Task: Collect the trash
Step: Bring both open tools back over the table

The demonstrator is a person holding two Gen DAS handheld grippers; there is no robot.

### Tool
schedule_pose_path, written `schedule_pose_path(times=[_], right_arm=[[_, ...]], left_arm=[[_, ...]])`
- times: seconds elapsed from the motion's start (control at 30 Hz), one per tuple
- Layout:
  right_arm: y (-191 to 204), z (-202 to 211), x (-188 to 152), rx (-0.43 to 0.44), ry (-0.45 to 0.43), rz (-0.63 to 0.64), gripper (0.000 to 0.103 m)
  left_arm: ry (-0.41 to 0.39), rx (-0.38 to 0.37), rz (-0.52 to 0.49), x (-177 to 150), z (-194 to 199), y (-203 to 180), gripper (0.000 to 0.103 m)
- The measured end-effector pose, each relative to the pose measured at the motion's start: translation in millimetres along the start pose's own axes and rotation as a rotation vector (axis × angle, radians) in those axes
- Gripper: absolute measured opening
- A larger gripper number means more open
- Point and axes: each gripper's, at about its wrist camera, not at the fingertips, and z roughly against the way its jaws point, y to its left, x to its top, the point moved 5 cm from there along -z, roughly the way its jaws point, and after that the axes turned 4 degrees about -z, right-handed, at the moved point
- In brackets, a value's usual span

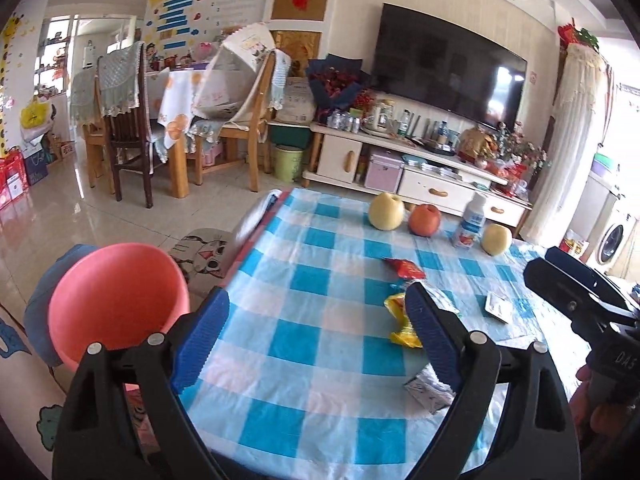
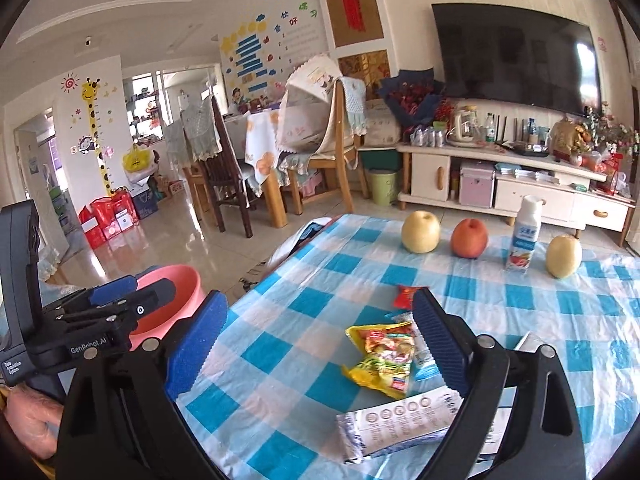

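Observation:
On the blue-and-white checked tablecloth [image 2: 304, 344] lie several wrappers: a yellow snack wrapper [image 2: 382, 354], a red wrapper [image 2: 405, 295], a silver-white wrapper [image 2: 400, 424]. The left wrist view shows the same yellow wrapper [image 1: 400, 320], red wrapper [image 1: 404, 268], silver wrapper [image 1: 428, 392] and a small white packet [image 1: 498, 307]. A pink bin [image 1: 116, 300] stands off the table's left edge. My left gripper [image 1: 320, 340] is open above the table's near left part, empty. My right gripper [image 2: 320, 348] is open over the yellow wrapper, holding nothing.
Two yellow pears [image 2: 420, 232] [image 2: 564, 256], a red apple [image 2: 469, 238] and a white drink bottle [image 2: 525, 236] stand along the table's far side. Beyond are a TV cabinet [image 2: 520, 184], chairs [image 2: 224, 168] and a tiled floor. A hand [image 2: 32, 420] holds the left gripper.

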Motion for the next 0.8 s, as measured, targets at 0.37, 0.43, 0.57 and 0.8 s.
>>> schedule_pose_path(times=[0.37,0.43,0.57,0.8], right_arm=[[-36.7,41.6,2.6,-0.057,-0.078,-0.002,0.093],[-47.2,45.9,3.7,-0.071,-0.088,-0.012,0.093],[-69.4,56.2,5.0,-0.102,-0.106,-0.032,0.093],[-109.8,73.7,7.5,-0.148,-0.135,-0.078,0.093]], left_arm=[[-0.014,-0.089,-0.089,-1.4,9.9,-68.8,0.090],[-0.012,-0.095,-0.095,-0.9,8.4,-76.9,0.091],[-0.002,-0.111,-0.107,-2.5,4.2,-94.7,0.091],[0.012,-0.131,-0.148,-4.2,-3.1,-124.1,0.091]])
